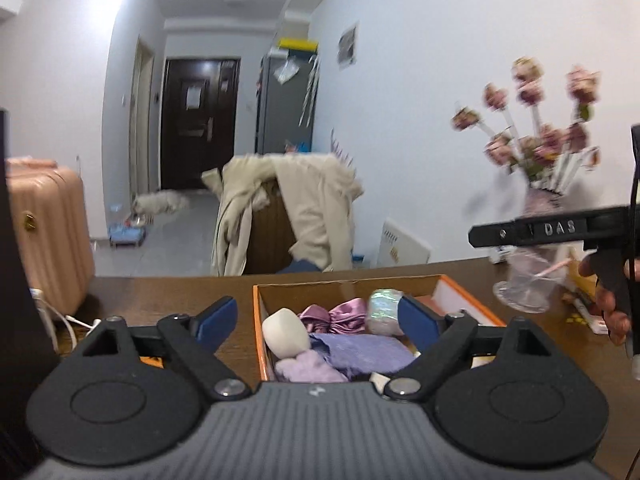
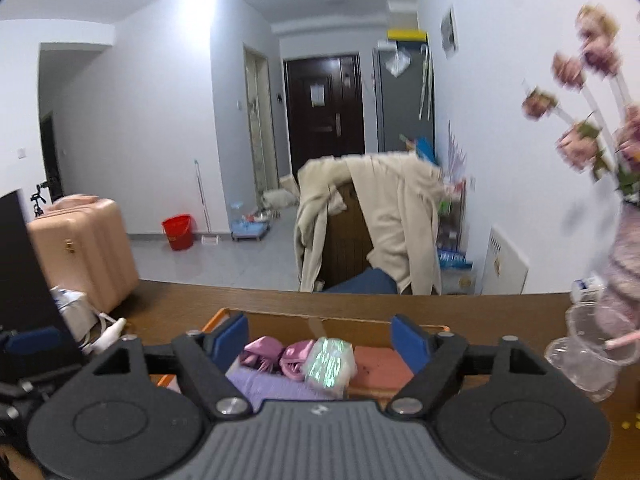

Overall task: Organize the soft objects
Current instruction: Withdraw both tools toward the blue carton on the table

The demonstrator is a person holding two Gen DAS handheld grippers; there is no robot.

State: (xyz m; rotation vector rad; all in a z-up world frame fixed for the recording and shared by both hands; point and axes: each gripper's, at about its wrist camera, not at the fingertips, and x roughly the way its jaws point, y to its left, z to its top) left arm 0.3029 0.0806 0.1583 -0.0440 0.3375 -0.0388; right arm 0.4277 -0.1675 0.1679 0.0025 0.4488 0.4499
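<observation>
An orange-rimmed cardboard box (image 1: 472, 300) sits on the brown table. Inside lie a white soft ball (image 1: 285, 331), a shiny pink satin bow (image 1: 340, 316), an iridescent packet (image 1: 383, 307), a lilac cloth (image 1: 360, 350) and a pale purple fuzzy piece (image 1: 308, 368). My left gripper (image 1: 318, 320) is open and empty above the box's near side. My right gripper (image 2: 320, 338) is open and empty above the same box (image 2: 212, 322), with the bow (image 2: 280, 354), the packet (image 2: 330, 364) and the cloth (image 2: 264, 384) between its fingers. The right gripper's body also shows in the left wrist view (image 1: 560, 228).
A vase of pink flowers (image 1: 536, 184) and a clear plastic cup (image 2: 592, 356) stand at the table's right. A white charger and cable (image 2: 108, 330) lie at the left beside a dark monitor (image 2: 24, 264). Behind the table stands a chair with a beige coat (image 1: 288, 208).
</observation>
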